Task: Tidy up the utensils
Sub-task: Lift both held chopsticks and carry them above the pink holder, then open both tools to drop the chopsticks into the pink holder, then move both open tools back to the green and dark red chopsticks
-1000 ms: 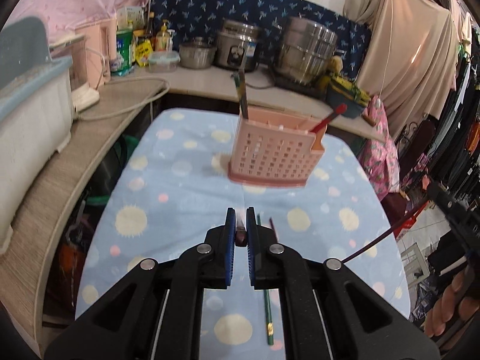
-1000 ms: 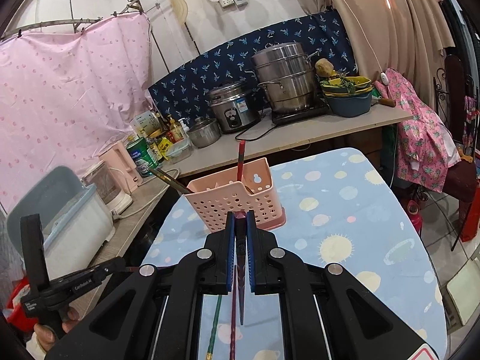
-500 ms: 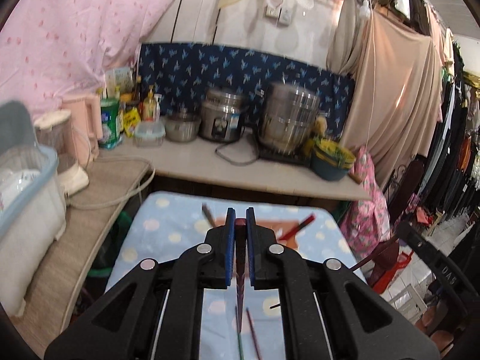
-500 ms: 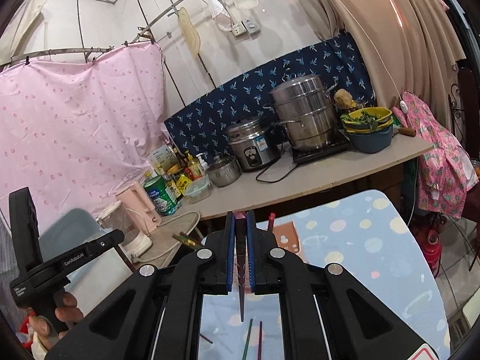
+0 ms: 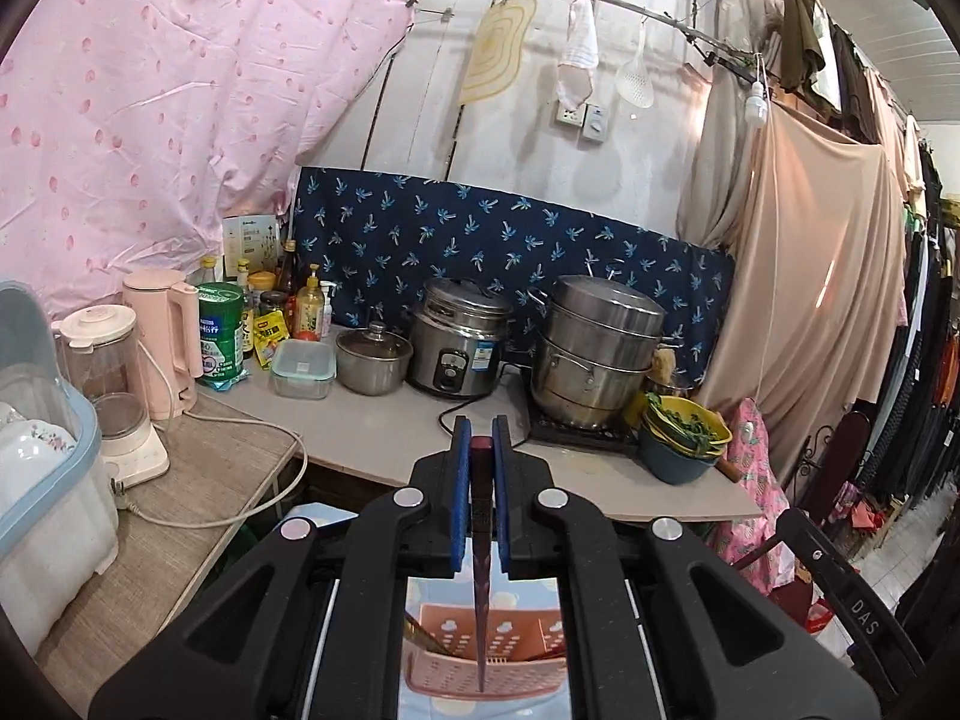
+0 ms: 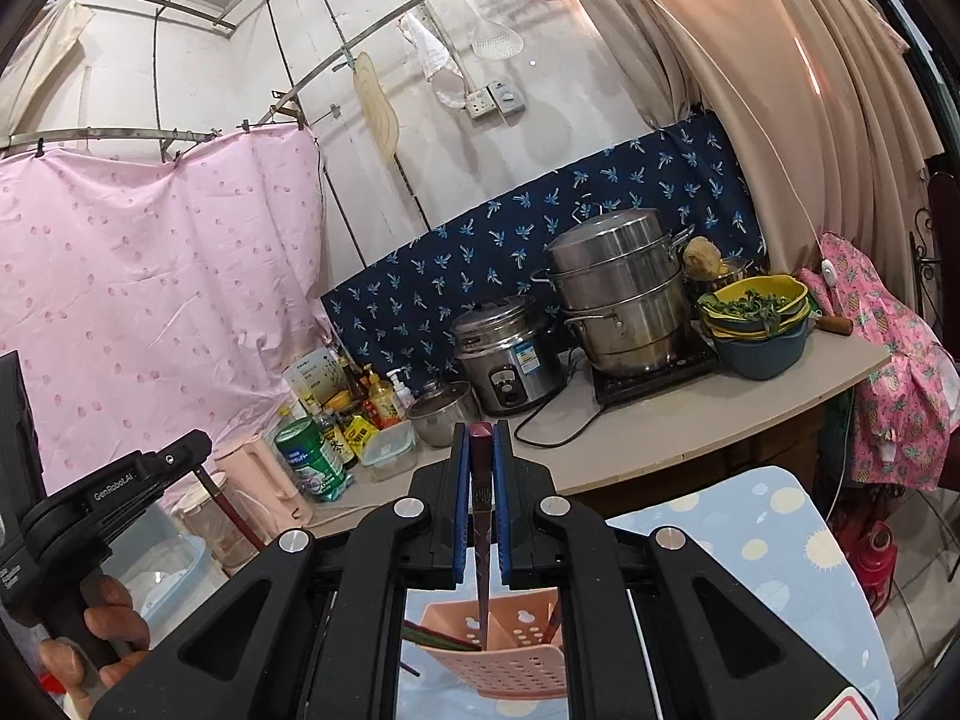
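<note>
My left gripper point(image 5: 480, 429) is shut on a dark red chopstick point(image 5: 481, 588) that hangs point down between its blue pads. The chopstick's tip is over the pink slotted utensil basket point(image 5: 516, 666), seen low between the gripper's arms. My right gripper point(image 6: 481, 432) is likewise shut on a dark red chopstick point(image 6: 482, 570), tip down over the same pink basket point(image 6: 510, 660). Other utensils lean in the basket's compartments. The left gripper's body and a hand point(image 6: 96, 636) show at the lower left of the right wrist view.
The basket stands on a blue spotted tablecloth point(image 6: 774, 534). Behind it runs a counter point(image 5: 384, 426) with a rice cooker point(image 5: 459, 354), a steel steamer point(image 5: 597, 351), a small pot, bottles and bowls of greens point(image 5: 684, 438). A pink kettle and blender stand at left.
Both grippers have risen and tipped toward level, each keeping its chopstick. The basket has dropped from mid-view to the bottom of both views, and the loose chopsticks on the cloth are out of sight.
</note>
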A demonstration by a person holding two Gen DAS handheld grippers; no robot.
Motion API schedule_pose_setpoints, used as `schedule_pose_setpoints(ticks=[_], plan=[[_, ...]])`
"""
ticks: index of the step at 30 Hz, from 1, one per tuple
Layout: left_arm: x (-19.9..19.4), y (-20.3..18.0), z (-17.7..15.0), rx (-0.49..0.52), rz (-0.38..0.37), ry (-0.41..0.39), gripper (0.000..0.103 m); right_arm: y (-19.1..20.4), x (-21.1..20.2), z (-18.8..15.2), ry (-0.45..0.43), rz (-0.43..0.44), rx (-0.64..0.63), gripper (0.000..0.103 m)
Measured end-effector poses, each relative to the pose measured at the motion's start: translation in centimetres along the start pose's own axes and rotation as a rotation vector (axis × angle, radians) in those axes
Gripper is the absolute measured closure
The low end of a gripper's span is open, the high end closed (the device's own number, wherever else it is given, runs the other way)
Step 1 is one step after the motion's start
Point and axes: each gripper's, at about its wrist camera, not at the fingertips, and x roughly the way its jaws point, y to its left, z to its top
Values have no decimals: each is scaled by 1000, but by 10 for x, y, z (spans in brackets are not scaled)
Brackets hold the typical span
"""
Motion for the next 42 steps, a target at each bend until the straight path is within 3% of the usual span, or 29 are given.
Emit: schedule_pose_setpoints(ticks=[8, 19, 20, 23, 24, 29, 35, 42], plan=[[36, 10, -6, -3, 16, 25, 96, -10, 43, -15, 61, -35, -9, 96], [76, 30, -53, -39, 50, 146, 95, -18, 72, -52, 154, -74, -20, 95], [77, 31, -55, -43, 45, 153, 92, -20, 71, -54, 155, -79, -14, 94], [74, 33, -60, -45, 50, 158, 65, -22, 68, -55, 154, -84, 3, 86], [72, 32, -61, -42, 53, 152, 63, -23, 66, -56, 154, -84, 6, 86], [65, 24, -63, -10, 48, 168, 61, -21, 57, -54, 146, -78, 3, 85], [49, 15, -70, 25, 37, 187, 52, -15, 36, -58, 143, -62, -10, 85], [28, 8, -89, 49, 28, 230, 51, -13, 12, -75, 170, -55, -8, 85]])
